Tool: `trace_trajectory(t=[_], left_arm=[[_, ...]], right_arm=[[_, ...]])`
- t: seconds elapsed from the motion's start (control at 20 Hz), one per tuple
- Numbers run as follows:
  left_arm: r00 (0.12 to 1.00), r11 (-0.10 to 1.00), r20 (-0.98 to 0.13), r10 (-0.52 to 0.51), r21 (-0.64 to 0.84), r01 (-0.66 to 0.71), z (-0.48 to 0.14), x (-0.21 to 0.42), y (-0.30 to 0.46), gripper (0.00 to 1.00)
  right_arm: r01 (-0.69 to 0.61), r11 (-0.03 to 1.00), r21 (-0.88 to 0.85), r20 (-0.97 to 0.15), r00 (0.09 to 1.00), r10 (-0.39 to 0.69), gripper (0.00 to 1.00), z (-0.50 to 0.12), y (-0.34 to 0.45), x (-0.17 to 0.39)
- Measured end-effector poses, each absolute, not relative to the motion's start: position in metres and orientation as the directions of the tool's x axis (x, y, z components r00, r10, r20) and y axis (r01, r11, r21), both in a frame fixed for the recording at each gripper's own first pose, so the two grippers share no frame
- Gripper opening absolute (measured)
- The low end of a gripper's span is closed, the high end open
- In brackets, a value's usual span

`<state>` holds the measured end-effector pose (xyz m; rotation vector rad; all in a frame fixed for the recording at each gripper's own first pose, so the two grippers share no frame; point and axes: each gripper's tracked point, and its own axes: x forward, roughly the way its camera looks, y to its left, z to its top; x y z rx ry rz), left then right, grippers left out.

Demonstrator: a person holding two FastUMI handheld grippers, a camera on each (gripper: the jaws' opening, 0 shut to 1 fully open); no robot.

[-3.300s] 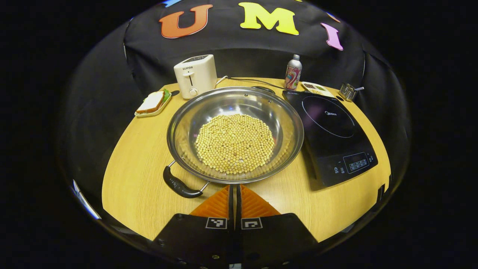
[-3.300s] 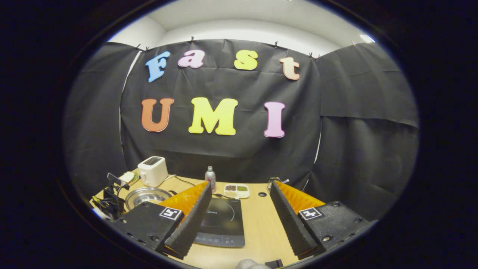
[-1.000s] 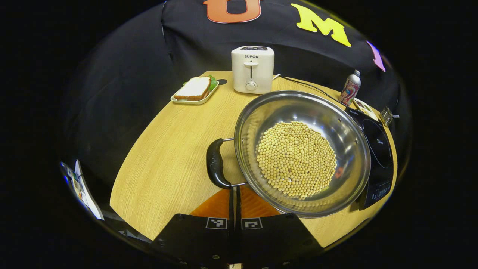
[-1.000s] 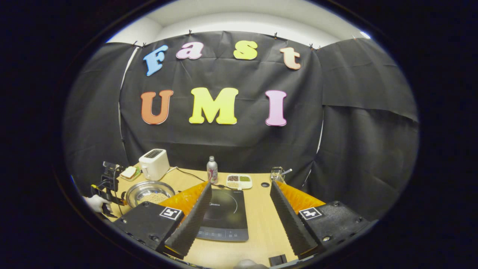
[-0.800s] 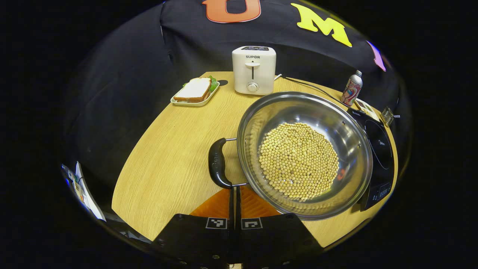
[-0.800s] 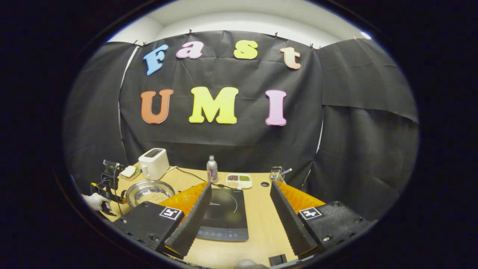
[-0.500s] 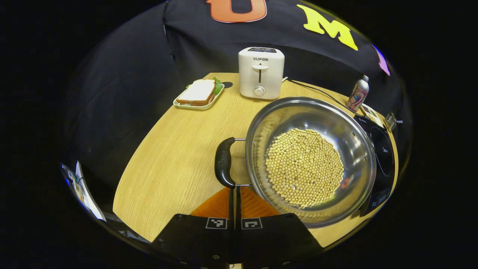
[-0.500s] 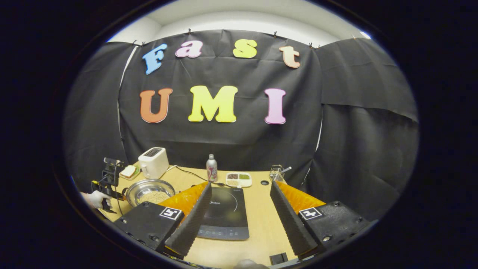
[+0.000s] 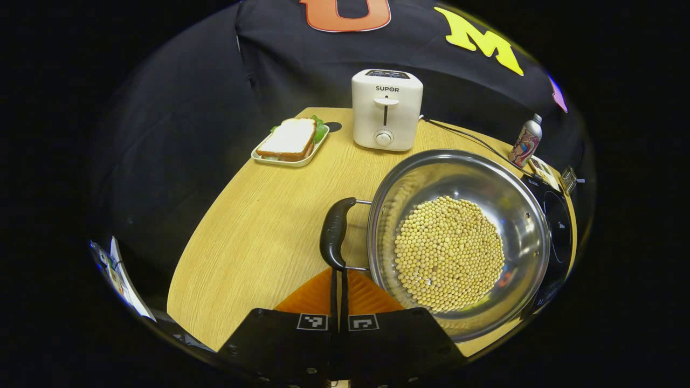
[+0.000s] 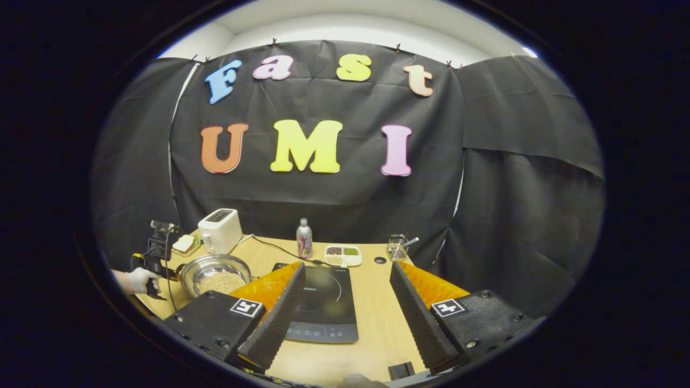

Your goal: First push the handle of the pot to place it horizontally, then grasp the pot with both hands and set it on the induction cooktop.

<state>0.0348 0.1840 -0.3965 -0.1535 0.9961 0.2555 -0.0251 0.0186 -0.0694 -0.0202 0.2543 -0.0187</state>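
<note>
Pot: our round steel pot (image 9: 458, 242) of beans; black handle (image 9: 333, 233) points toward the wooden table's (image 9: 253, 237) left edge.
Left gripper (image 9: 339, 280): closed, empty, tips at the handle.
Right gripper (image 10: 345, 302): wide open, empty, above the black induction cooktop (image 10: 323, 302).

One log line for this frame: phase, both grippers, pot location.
phase: pushing handle | left gripper: shut, tips at handle | right gripper: open, above cooktop | pot: on table, beside cooktop
</note>
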Motion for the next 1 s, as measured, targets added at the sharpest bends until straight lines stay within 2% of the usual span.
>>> trace_trajectory(t=[0.1, 0.15, 0.2, 0.25, 0.3, 0.6, 0.65, 0.7, 0.75, 0.8, 0.85, 1.0], left_arm=[[0.515, 0.961, -0.845, 0.141, -0.009, -0.278, -0.397, 0.037, 0.185, 0.00], [0.515, 0.961, -0.846, 0.141, -0.008, -0.276, -0.397, 0.039, 0.186, 0.10], [0.514, 0.962, -0.846, 0.139, -0.008, -0.274, -0.397, 0.040, 0.187, 0.10], [0.514, 0.962, -0.846, 0.138, -0.009, -0.273, -0.397, 0.041, 0.187, 0.00], [0.514, 0.963, -0.847, 0.137, -0.008, -0.270, -0.398, 0.043, 0.187, 0.10], [0.506, 0.963, -0.851, 0.142, 0.001, -0.268, -0.399, 0.050, 0.198, 0.10], [0.505, 0.965, -0.851, 0.141, 0.004, -0.264, -0.399, 0.047, 0.198, 0.00], [0.514, 0.966, -0.846, 0.146, 0.009, -0.259, -0.396, 0.048, 0.199, 0.10], [0.522, 0.968, -0.841, 0.142, 0.007, -0.251, -0.395, 0.046, 0.199, 0.00], [0.533, 0.970, -0.835, 0.138, 0.004, -0.244, -0.392, 0.044, 0.200, 0.10], [0.554, 0.970, -0.820, 0.145, 0.007, -0.243, -0.386, 0.043, 0.203, 0.00], [0.633, 0.975, -0.766, 0.117, -0.033, -0.220, -0.362, 0.046, 0.202, 0.02]], right_arm=[[0.014, 1.000, -0.025, -0.252, 0.968, -0.020, 0.99, -0.070, 0.021, -0.025], [0.013, 1.000, -0.026, -0.253, 0.967, -0.019, 0.99, -0.070, 0.022, -0.024], [0.012, 1.000, -0.025, -0.255, 0.967, -0.018, 0.99, -0.070, 0.024, -0.024], [0.009, 1.000, -0.025, -0.255, 0.967, -0.015, 0.99, -0.071, 0.025, -0.024], [0.009, 1.000, -0.027, -0.257, 0.966, -0.015, 0.99, -0.071, 0.027, -0.024], [0.003, 1.000, -0.030, -0.261, 0.965, -0.010, 0.97, -0.073, 0.033, -0.028], [0.005, 1.000, -0.030, -0.261, 0.965, -0.012, 0.99, -0.074, 0.033, -0.029], [0.004, 1.000, -0.028, -0.262, 0.965, -0.012, 0.99, -0.074, 0.034, -0.029], [0.001, 1.000, -0.026, -0.262, 0.965, -0.008, 0.99, -0.074, 0.036, -0.028], [-0.002, 1.000, -0.028, -0.265, 0.964, -0.006, 0.97, -0.076, 0.038, -0.027], [-0.005, 1.000, -0.028, -0.271, 0.963, -0.002, 0.97, -0.079, 0.040, -0.026], [-0.026, 0.999, -0.020, -0.285, 0.958, 0.020, 0.99, -0.086, 0.051, -0.020]])
